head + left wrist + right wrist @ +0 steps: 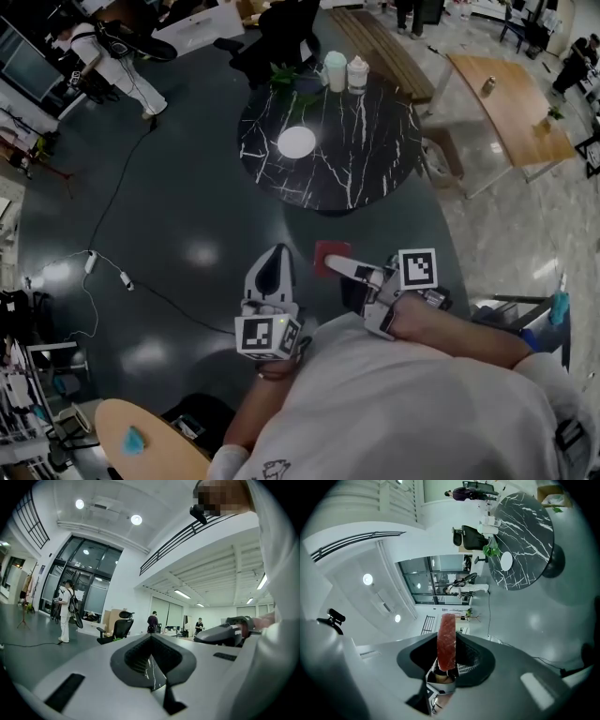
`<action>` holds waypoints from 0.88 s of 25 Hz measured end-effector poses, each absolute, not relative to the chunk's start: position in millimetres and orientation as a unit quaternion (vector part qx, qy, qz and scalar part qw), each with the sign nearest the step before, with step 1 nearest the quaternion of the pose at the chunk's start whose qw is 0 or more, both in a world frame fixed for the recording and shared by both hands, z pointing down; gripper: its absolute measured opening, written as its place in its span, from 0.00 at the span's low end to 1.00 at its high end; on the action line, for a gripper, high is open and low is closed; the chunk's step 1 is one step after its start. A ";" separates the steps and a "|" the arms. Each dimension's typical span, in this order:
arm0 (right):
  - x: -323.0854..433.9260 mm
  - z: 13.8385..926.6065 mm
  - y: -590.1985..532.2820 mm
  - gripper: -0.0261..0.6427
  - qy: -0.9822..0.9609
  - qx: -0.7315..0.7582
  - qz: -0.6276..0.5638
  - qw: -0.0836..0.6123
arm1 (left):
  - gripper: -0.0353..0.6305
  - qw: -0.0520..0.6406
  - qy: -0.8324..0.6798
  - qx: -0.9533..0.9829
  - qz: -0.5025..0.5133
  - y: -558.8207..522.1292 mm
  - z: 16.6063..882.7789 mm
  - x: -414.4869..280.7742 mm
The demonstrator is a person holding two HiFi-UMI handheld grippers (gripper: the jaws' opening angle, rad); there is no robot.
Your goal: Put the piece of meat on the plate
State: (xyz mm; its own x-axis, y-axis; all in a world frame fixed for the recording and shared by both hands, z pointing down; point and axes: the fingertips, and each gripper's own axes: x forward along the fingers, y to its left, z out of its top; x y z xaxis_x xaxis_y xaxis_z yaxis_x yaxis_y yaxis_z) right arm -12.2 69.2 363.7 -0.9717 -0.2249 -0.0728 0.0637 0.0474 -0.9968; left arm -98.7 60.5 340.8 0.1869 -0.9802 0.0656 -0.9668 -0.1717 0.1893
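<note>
A red slab of meat [328, 253] [446, 648] stands on edge between the jaws of my right gripper [336, 265] [446, 634], which is shut on it and held level over the dark floor. The white plate [296, 142] [506, 561] lies bare on the round black marble table [366, 141] [529, 531], well ahead of both grippers. My left gripper [277, 255] [151, 641] is beside the right one, to its left, with its jaws closed to a point and nothing between them. The right gripper's body [225, 633] shows at the right of the left gripper view.
Two pale containers [336, 70] [357, 73] and a green plant [286, 77] stand at the table's far edge. A wooden table [506, 103] is at right, a cable [103, 267] runs over the floor at left, and a person [112, 56] stands far left.
</note>
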 end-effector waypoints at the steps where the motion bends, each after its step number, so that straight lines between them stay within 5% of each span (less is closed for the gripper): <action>1: -9.2 363.2 60.4 0.17 0.717 -0.053 -0.687 0.103 | 0.06 0.094 -0.640 0.762 -0.036 52.9 340.9 -95.7; 22: 57.5 364.2 -45.7 0.17 0.719 -0.029 -0.688 0.090 | 0.06 0.084 -0.655 0.750 -0.027 -46.9 337.9 -25.4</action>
State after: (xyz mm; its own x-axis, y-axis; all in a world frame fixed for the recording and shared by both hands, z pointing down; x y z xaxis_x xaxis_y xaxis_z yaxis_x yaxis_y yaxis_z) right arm 57.5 -45.7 364.2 -0.9820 -0.1660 -0.0902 0.0827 0.0516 -0.9952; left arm -25.4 -46.9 337.9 0.1393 -0.9878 0.0694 -0.9788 -0.1268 0.1609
